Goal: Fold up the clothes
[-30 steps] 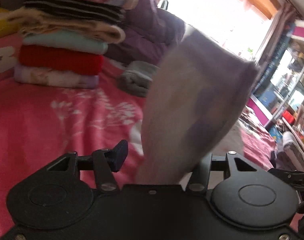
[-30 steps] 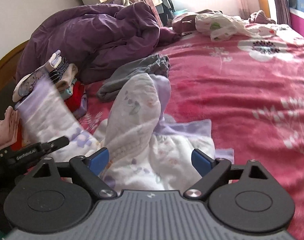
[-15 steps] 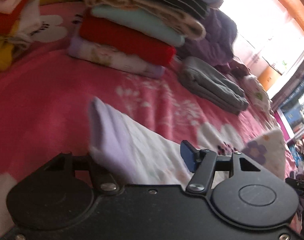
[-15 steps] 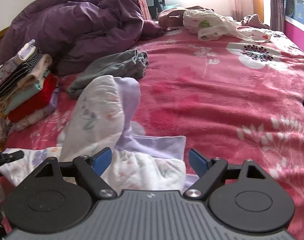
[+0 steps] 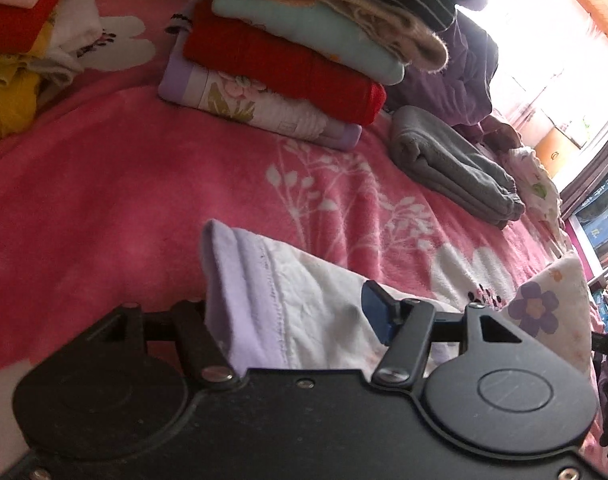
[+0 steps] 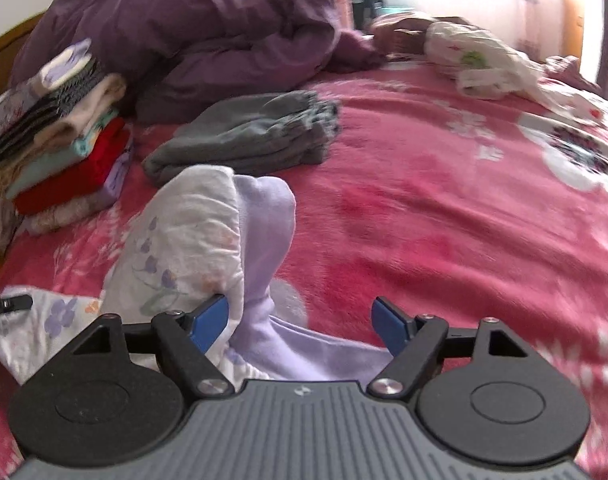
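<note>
A white garment with purple flowers and lilac trim (image 5: 304,300) lies on the pink floral blanket (image 5: 104,200). My left gripper (image 5: 292,320) stands open with the garment's lilac edge draped between its jaws and over the left finger. In the right wrist view the same garment (image 6: 192,236) rises in a hump between the jaws of my right gripper (image 6: 304,324), which is open; the cloth rests against its left blue pad (image 6: 212,320).
A stack of folded clothes (image 5: 304,48) stands at the back left, also in the right wrist view (image 6: 60,132). Folded grey trousers (image 6: 248,136) lie beside it. A purple duvet (image 6: 192,28) and loose white clothes (image 6: 479,60) lie farther back.
My left gripper swung down from holding the garment up in the air to low over the blanket, and the cloth now lies there. The right gripper moved slightly forward, still open.
</note>
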A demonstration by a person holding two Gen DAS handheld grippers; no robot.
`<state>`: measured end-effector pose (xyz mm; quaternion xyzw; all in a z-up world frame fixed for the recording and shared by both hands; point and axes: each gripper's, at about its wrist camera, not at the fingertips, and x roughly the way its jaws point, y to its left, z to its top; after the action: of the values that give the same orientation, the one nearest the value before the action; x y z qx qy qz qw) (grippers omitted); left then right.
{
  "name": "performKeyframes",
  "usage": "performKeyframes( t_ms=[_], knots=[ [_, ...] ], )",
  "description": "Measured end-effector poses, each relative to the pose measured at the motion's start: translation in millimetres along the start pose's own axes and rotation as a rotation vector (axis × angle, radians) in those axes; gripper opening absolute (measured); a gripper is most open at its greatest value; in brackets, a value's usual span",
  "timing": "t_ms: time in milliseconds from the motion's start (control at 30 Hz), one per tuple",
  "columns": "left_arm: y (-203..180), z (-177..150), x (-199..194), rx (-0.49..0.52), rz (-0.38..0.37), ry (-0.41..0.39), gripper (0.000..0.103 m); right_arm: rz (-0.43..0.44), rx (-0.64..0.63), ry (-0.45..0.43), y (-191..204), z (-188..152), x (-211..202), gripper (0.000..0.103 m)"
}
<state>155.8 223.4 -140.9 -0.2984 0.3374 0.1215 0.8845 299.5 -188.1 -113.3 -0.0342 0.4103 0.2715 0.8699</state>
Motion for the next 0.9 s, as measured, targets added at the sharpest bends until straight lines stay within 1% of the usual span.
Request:
performKeyframes(
  t_ms=[200, 233, 267, 300, 333, 367, 400, 467, 600, 633, 733, 800, 900],
  knots=[
    [-3.1, 0.7, 4.8, 0.016, 0.01, 0.0, 0.065, 0.034, -0.083, 0.034, 3.1, 2.7, 17.1, 0.075],
    [-3.1, 0.8, 5.2, 0.016, 0.01, 0.0, 0.065, 0.04, -0.097, 0.04, 3.7, 3.1, 19.9, 0.068],
    [-3.1, 0.9, 5.6, 0.016, 0.01, 0.0, 0.065, 0.046, -0.111, 0.046, 4.2, 3.5, 22.8, 0.056],
    [-3.3, 0.8, 5.8, 0.016, 0.011, 0.0, 0.065, 0.051, -0.124, 0.051, 4.7, 4.0, 25.6, 0.05],
    [-3.6, 0.8, 5.8, 0.017, 0.011, 0.0, 0.065, 0.057, -0.138, 0.057, 5.2, 4.4, 28.5, 0.04],
    [-3.9, 0.7, 5.9, 0.017, 0.012, 0.0, 0.065, 0.063, -0.152, 0.063, 5.8, 4.9, 31.3, 0.034],
    [-4.0, 0.6, 5.7, 0.017, 0.012, 0.0, 0.066, 0.057, -0.172, 0.06, 6.2, 1.4, 31.2, 0.032],
    [-4.3, 0.3, 5.1, 0.018, 0.012, -0.001, 0.065, 0.035, -0.193, 0.045, 15.2, 13.9, 25.6, 0.026],
    [-4.4, -0.5, 2.4, 0.021, 0.004, -0.005, 0.065, -0.016, -0.164, -0.032, 9.7, 14.7, 4.8, 0.02],
    [-4.9, -0.6, 1.5, 0.025, 0.0, -0.008, 0.065, -0.028, -0.149, -0.055, 7.1, 15.2, -2.5, 0.011],
    [-8.4, -0.8, -1.5, 0.042, -0.017, -0.018, 0.065, -0.066, -0.107, -0.125, -0.7, 16.6, -24.5, 0.012],
    [-12.0, -0.5, -3.3, 0.053, -0.033, -0.025, 0.063, -0.098, -0.072, -0.135, -10.3, 12.3, -32.7, 0.012],
    [-18.8, 0.5, -4.4, 0.065, -0.062, -0.031, 0.056, -0.148, -0.019, -0.144, -25.7, 4.7, -43.5, 0.011]
  ],
)
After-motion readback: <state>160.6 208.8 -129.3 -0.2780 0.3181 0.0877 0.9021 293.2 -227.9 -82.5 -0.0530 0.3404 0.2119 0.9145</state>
